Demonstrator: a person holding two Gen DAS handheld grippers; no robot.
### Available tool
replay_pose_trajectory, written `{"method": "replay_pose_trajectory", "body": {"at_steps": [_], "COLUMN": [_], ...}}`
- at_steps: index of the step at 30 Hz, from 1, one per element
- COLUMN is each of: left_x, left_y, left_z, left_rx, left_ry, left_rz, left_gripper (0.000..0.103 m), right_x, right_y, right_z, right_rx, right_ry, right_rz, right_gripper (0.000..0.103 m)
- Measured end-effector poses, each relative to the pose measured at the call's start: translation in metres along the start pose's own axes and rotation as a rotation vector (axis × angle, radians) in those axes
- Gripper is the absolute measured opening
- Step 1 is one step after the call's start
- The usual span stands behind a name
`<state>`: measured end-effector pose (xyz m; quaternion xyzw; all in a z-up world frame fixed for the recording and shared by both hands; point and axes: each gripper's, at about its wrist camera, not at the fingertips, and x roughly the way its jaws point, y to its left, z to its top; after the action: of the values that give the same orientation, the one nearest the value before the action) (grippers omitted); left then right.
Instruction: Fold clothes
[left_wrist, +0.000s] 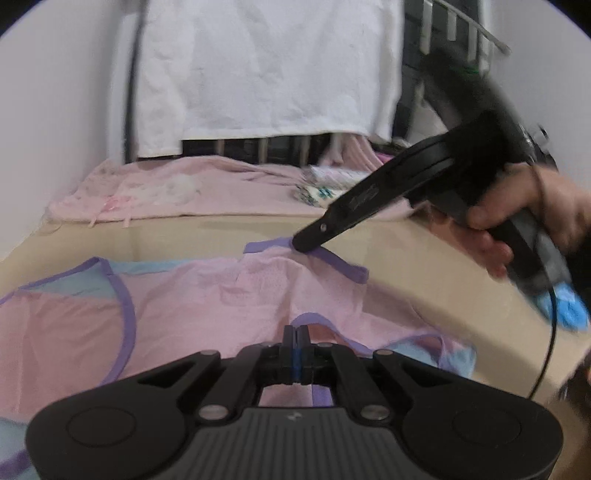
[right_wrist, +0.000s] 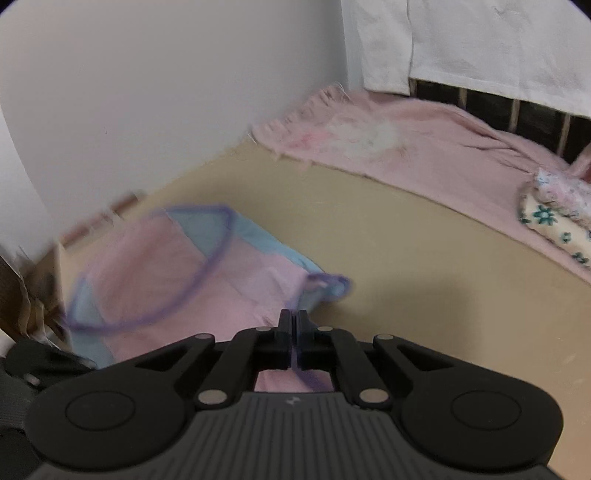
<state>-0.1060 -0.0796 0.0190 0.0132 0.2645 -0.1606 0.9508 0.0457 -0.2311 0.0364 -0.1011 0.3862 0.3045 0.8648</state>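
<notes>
Two grippers hold one pink garment (left_wrist: 207, 295) with purple trim that lies on the beige surface (left_wrist: 406, 266), near a pink blanket (left_wrist: 221, 184). Left gripper (left_wrist: 298, 330) is pressed together on a purple edge. Right gripper (right_wrist: 294, 317) pinches another purple edge of the same garment.

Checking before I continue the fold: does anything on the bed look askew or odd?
Nothing damaged or spilled. The pink garment lies rumpled, not flat, bunched between the left gripper and right gripper, both with jaws shut on its purple trim.
</notes>
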Motion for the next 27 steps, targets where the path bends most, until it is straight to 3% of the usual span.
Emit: {"method": "replay_pose_trajectory", "body": {"at_steps": [1,3,5,7,9,11,13,15,16,18,20,22,26,27], "left_x": [0.005,0.017,0.02,0.017,0.013,0.012,0.01,0.01,0.012,0.018,0.026,0.029,0.034,0.035], "left_y": [-0.002,0.002,0.008,0.01,0.011,0.013,0.012,0.007,0.003,-0.005,-0.011,-0.015,-0.017,-0.018], "left_z": [-0.002,-0.005,-0.007,-0.009,-0.011,-0.01,-0.007,-0.004,-0.002,0.0,0.0,-0.004,-0.002,-0.001], "left_rx": [0.017,-0.008,-0.04,-0.038,-0.026,-0.034,-0.023,0.023,0.047,0.091,0.119,0.134,0.157,0.163], "left_ry": [0.018,0.067,0.098,0.103,0.106,0.106,0.096,0.085,0.08,0.081,0.105,0.123,0.121,0.119], "left_rz": [0.001,-0.008,-0.024,-0.026,-0.02,-0.013,-0.005,-0.002,0.0,0.004,-0.003,-0.011,-0.001,0.002], "left_gripper": [0.0,0.0,0.0,0.0,0.0,0.0,0.0,0.001,0.005,0.008,0.008,0.008,0.009,0.009], "right_x": [0.008,0.029,0.036,0.038,0.033,0.029,0.039,0.051,0.056,0.059,0.063,0.064,0.041,0.044], "right_y": [0.003,0.003,0.001,-0.001,-0.008,-0.017,-0.022,-0.023,-0.023,-0.027,-0.036,-0.047,-0.044,-0.041], "right_z": [-0.003,-0.016,-0.026,-0.034,-0.033,-0.027,-0.021,-0.02,-0.02,-0.018,-0.019,-0.023,-0.026,-0.023], "right_rx": [-0.039,-0.06,-0.039,-0.022,0.002,0.056,0.026,-0.025,-0.046,-0.02,0.048,0.112,0.096,0.072], "right_ry": [0.044,0.115,0.109,0.076,0.026,-0.017,0.017,0.056,0.066,0.068,0.046,0.02,-0.073,-0.055], "right_rz": [-0.078,-0.119,-0.108,-0.11,-0.083,-0.069,-0.136,-0.16,-0.149,-0.177,-0.338,-0.434,-0.298,-0.266], "right_gripper": [0.002,0.003,0.005,0.013,0.043,0.041,0.034,0.02,0.018,0.004,0.004,0.005,0.01,0.011]}}
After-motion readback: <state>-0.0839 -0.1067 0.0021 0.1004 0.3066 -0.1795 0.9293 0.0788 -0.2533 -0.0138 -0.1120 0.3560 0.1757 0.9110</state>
